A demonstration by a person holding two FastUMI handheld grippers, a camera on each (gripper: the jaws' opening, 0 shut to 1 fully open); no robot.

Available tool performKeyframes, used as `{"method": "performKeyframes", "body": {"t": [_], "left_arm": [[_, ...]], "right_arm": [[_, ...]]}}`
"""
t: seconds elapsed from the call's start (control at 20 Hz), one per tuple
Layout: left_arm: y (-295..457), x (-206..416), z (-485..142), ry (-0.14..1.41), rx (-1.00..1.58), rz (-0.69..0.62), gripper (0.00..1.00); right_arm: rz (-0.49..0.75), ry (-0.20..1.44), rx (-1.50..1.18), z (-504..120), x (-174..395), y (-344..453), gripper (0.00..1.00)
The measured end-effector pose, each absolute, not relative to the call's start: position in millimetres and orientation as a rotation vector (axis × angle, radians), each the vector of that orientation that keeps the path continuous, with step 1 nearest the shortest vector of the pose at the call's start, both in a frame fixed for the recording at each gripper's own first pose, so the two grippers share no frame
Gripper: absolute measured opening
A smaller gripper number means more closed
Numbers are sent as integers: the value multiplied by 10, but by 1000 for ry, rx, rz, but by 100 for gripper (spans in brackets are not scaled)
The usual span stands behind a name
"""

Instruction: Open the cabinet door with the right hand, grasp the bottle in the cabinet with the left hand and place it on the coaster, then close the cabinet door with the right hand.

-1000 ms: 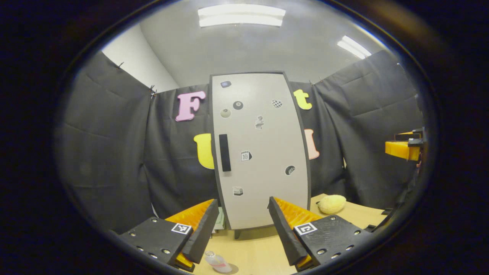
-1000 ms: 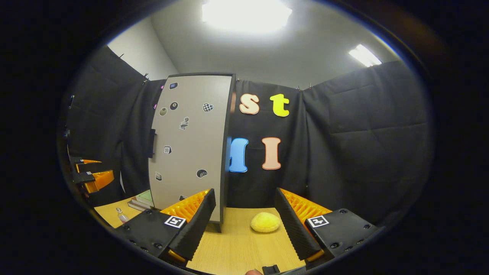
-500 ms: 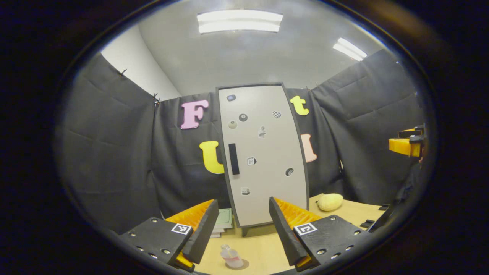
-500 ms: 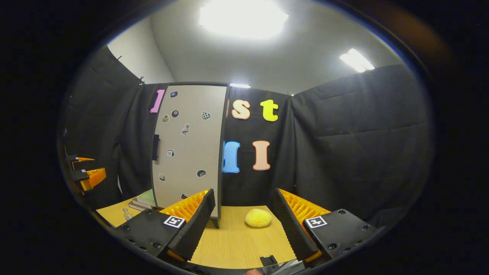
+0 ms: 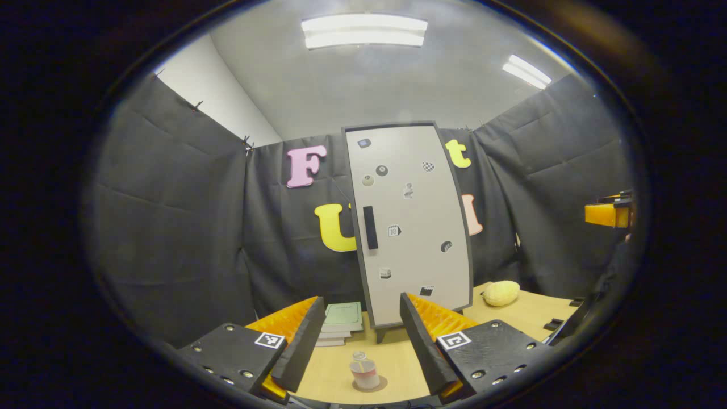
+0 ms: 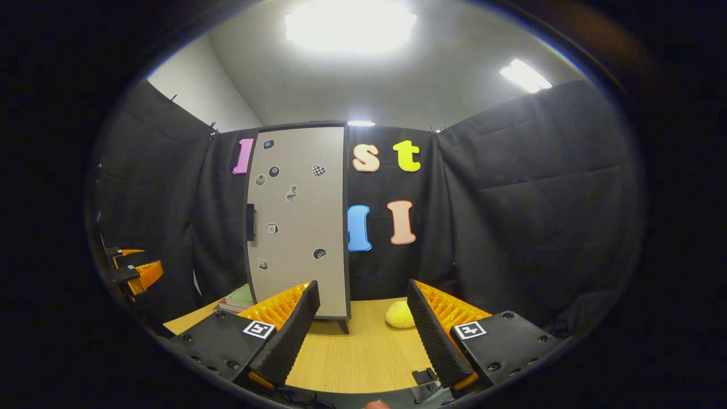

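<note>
Farther back now, both claws (image 5: 356,341) (image 6: 363,335) wide and empty, bottle (image 5: 364,371) on coaster (image 5: 379,385).

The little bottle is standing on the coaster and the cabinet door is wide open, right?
Not quite. The bottle does stand on the coaster, but the cabinet door is shut, not open. The left gripper view shows it flat and closed.

The cabinet door (image 5: 412,227) is pale grey with a dark frame, a black vertical handle (image 5: 370,227) near its left edge and several small stickers; it is shut. The bottle (image 5: 364,371) is small and clear, with a red band around its lower part. It stands upright on the round brown coaster (image 5: 381,385) on the bench (image 5: 335,375), in front of the cabinet.
</note>
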State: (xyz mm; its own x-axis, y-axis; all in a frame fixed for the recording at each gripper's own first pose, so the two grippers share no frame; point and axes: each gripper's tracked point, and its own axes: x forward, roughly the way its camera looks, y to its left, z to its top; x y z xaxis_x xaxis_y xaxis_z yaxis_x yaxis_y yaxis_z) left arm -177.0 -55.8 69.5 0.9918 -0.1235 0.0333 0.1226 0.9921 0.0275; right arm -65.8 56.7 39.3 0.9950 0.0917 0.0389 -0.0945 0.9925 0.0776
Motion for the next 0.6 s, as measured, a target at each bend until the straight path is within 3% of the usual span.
{"method": "performKeyframes", "body": {"t": [0.6], "left_arm": [[-638,-1688,721,-31,23,-115,82]], "right_arm": [[72,-46,76,432,-537,501,97]]}}
